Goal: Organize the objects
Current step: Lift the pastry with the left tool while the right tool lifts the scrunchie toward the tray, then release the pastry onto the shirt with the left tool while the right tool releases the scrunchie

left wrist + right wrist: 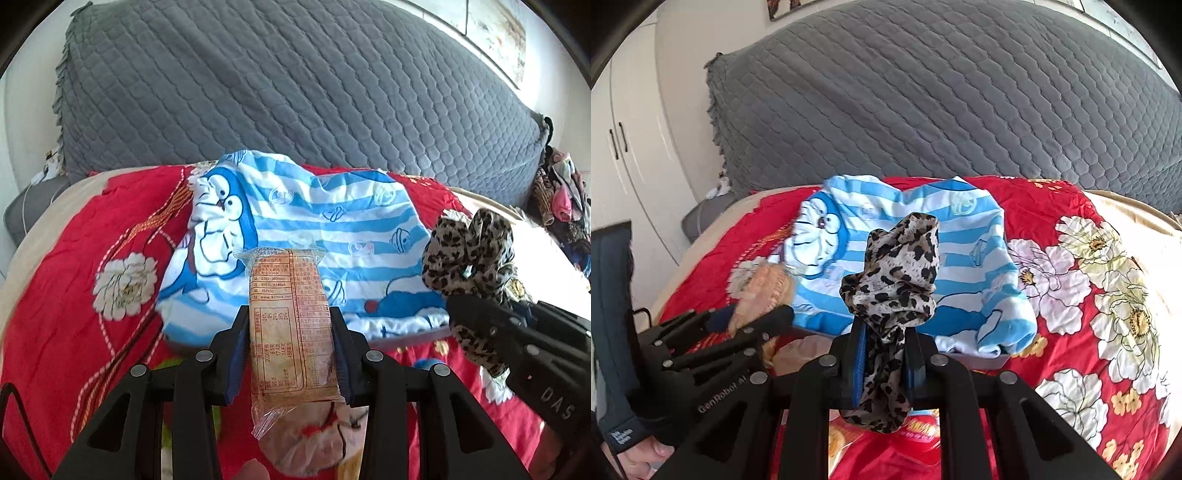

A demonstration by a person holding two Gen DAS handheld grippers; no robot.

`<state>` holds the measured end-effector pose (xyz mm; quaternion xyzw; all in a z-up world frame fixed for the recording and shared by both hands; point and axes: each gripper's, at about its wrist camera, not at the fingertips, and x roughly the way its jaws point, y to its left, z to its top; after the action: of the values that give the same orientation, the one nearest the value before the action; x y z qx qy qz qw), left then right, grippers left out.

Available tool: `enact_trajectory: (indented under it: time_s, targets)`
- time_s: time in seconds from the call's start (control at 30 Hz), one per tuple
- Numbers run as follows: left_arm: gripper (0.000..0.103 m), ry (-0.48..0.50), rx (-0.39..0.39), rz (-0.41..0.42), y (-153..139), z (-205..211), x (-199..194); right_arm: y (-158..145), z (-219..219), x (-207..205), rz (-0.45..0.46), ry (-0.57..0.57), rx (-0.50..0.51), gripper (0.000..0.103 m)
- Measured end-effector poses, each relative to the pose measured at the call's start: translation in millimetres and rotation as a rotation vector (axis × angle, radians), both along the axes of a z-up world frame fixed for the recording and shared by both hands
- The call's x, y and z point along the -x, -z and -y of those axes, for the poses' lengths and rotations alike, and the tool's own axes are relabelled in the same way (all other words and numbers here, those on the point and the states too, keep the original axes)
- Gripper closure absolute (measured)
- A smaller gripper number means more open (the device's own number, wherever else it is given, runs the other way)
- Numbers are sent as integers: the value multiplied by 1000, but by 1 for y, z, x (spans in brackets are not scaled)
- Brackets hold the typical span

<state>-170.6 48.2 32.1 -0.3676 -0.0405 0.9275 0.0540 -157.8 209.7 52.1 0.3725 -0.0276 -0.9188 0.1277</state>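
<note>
left gripper point(290, 328): clamps snack packet point(288, 314), printed label readable in left view only
right gripper point(884, 341): closed on leopard cloth point(897, 273)
striped garment point(960, 258): on bed point(1071, 295), 12 o'clock of both grippers
wardrobe point(628, 147): right view only, 9 o'clock

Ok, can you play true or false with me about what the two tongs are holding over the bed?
1. The left tongs hold a wrapped snack. True.
2. The right tongs are empty. False: they are shut on a leopard-print cloth.
3. A blue and white striped cartoon cloth lies on the red flowered blanket. True.
4. The big cushion behind the bed is yellow. False: it is grey and quilted.
5. The snack wrapper is plain with no writing. False: it has printed text and a table on it.
</note>
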Motion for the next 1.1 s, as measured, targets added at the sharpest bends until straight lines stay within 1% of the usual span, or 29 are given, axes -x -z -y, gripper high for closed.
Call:
enact_trajectory:
  time_s: [0.27, 0.4, 0.57, 0.67, 0.83, 0.93, 1.0, 1.1]
  targets:
    - [62, 29, 28, 12, 7, -14, 22, 11, 0, 24, 9, 0, -13, 86]
    - [61, 31, 23, 23, 11, -17, 33, 18, 0, 33, 20, 1, -20, 86]
    - [61, 29, 27, 30, 13, -17, 46, 23, 1, 47, 23, -11, -1, 86]
    - [61, 35, 43, 33, 17, -20, 55, 26, 0, 52, 19, -9, 7, 86]
    - [61, 41, 50, 47, 24, -20, 66, 37, -1, 64, 37, -1, 10, 86]
    - [62, 40, 68, 43, 27, -19, 69, 44, 1, 73, 50, 7, 9, 86]
    - [62, 36, 53, 56, 31, -17, 74, 49, 2, 77, 54, 6, 10, 86]
    - [61, 33, 54, 63, 37, -18, 79, 56, 3, 81, 65, 7, 4, 86]
